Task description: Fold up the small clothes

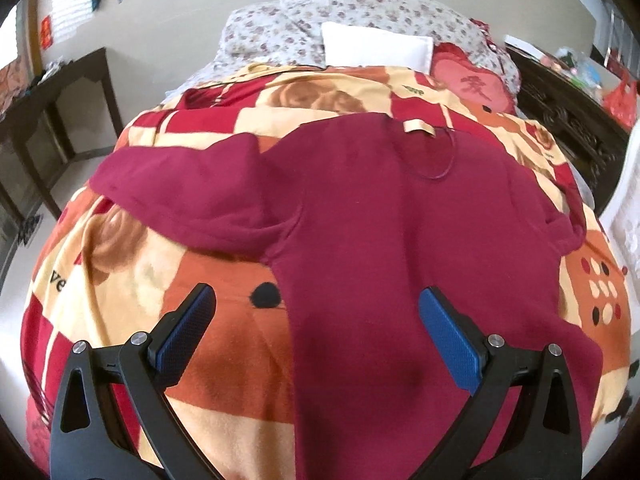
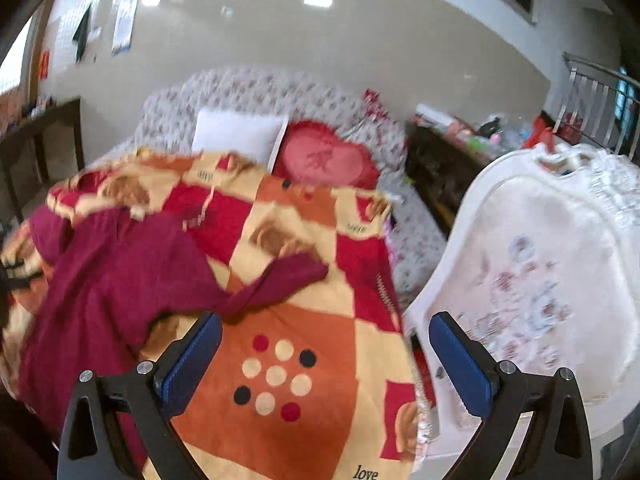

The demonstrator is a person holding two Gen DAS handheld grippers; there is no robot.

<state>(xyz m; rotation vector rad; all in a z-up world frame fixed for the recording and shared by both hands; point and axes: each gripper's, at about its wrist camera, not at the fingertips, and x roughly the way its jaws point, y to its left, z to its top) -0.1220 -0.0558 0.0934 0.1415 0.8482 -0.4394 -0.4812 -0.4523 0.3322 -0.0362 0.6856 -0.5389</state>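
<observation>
A: Where's the maroon long-sleeved knit top (image 1: 360, 216)?
B: Spread flat on the red-and-orange patterned blanket (image 1: 224, 360) covering the bed.
A: The tongs?
B: Left tongs (image 1: 316, 336) and right tongs (image 2: 326, 360) both gape, empty.

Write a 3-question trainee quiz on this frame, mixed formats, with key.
1. True or false: the left tool is shut on the shirt.
2. Multiple choice: what does the shirt lie on? A) a bare floor B) a patterned blanket C) a white pillow
3. Fill in: the right tool hangs over the blanket's patch of coloured ____, holding nothing.

Key: 1 false, both tools are open and the left one's fingers straddle the shirt's lower part; 2 B; 3 dots.
</observation>
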